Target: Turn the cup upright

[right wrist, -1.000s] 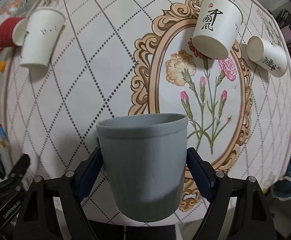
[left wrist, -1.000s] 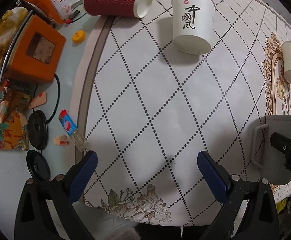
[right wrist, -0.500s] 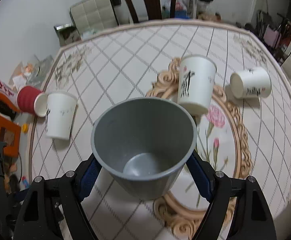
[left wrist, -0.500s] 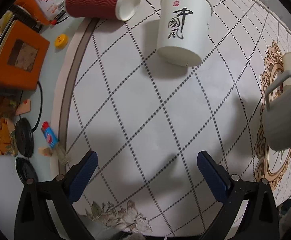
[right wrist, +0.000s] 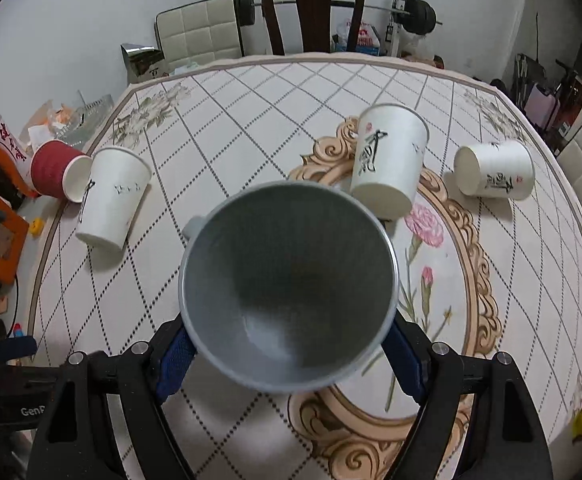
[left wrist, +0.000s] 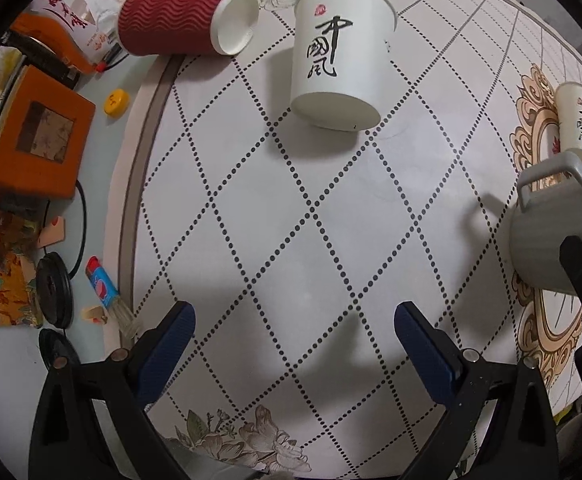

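A lived-in home dining room, a floral-patterned tablecloth (right wrist: 251, 92) covering the round table, a dark wooden dining chair (right wrist: 313, 12) standing behind it, a barbell (right wrist: 331, 4) resting on its rack against the wall, cushioned chairs (right wrist: 197, 34) sitting alongside, clutter (left wrist: 31, 128) crowding the table's edge.

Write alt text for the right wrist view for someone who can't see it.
The right gripper holds a grey cup by its sides, its open mouth toward the camera, above a floral tablecloth. Behind it two white paper cups stand, while another white one and a red cup lie on their sides.
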